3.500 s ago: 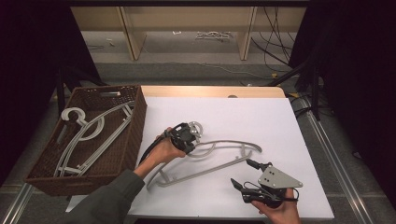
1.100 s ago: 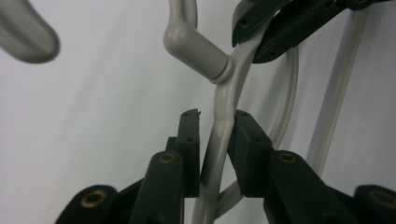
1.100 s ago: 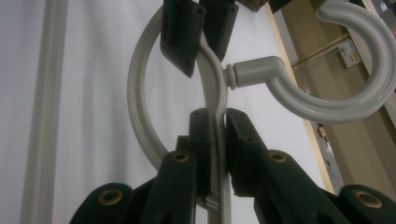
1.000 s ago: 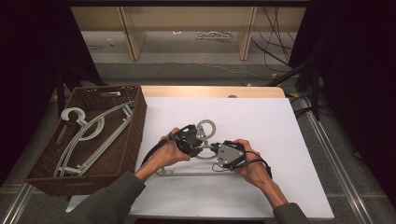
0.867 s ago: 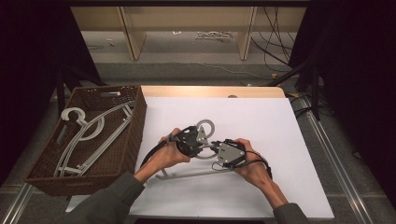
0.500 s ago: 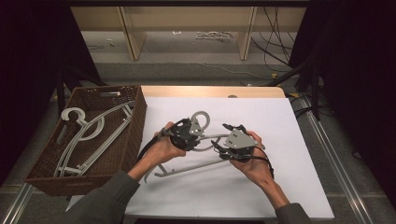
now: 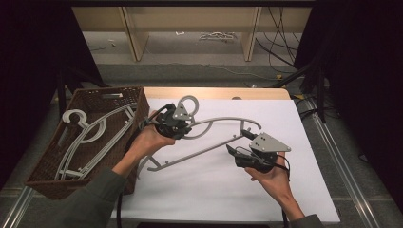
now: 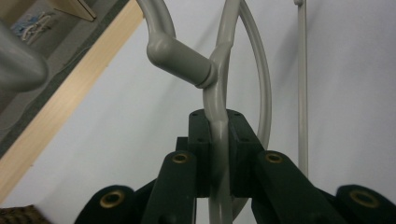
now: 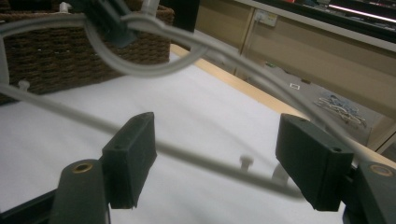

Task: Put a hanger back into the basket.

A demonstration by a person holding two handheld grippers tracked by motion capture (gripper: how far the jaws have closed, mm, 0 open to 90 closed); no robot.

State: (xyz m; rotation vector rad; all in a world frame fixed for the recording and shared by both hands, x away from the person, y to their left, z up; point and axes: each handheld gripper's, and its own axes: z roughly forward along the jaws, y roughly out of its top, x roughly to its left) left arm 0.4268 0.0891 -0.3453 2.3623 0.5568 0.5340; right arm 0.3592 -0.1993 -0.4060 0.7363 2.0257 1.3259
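The left gripper (image 7: 177, 124) is clamped on a grey plastic hanger (image 7: 209, 137), gripping it at the neck just below the hook. In the left gripper view the two black pads press flat against either side of the hanger's thin stem (image 8: 218, 140), with no gap visible; the short thick bar of the neck sits just above the pads, and the curved shoulder arcs away behind them. The hanger is lifted off the white table top (image 7: 223, 190) at the gripped end, and its body slopes down and away from this gripper toward the right gripper (image 7: 236, 153).

The right gripper stands with its jaws wide apart; they have just been opening. In the right gripper view the hanger's thin lower bar (image 9: 196, 158) crosses the gap between the two pads, and neither pad presses on it. Whether the bar grazes the left-hand pad cannot be told. The hanger's upper arm runs above and beyond the jaws. The hand (image 7: 278, 178) that holds this gripper is just beside the far end of the hanger.

A brown wicker basket (image 7: 52, 161) sits to the outer side of the left gripper, near it but apart. Several more grey hangers (image 7: 88, 137) lie inside it.
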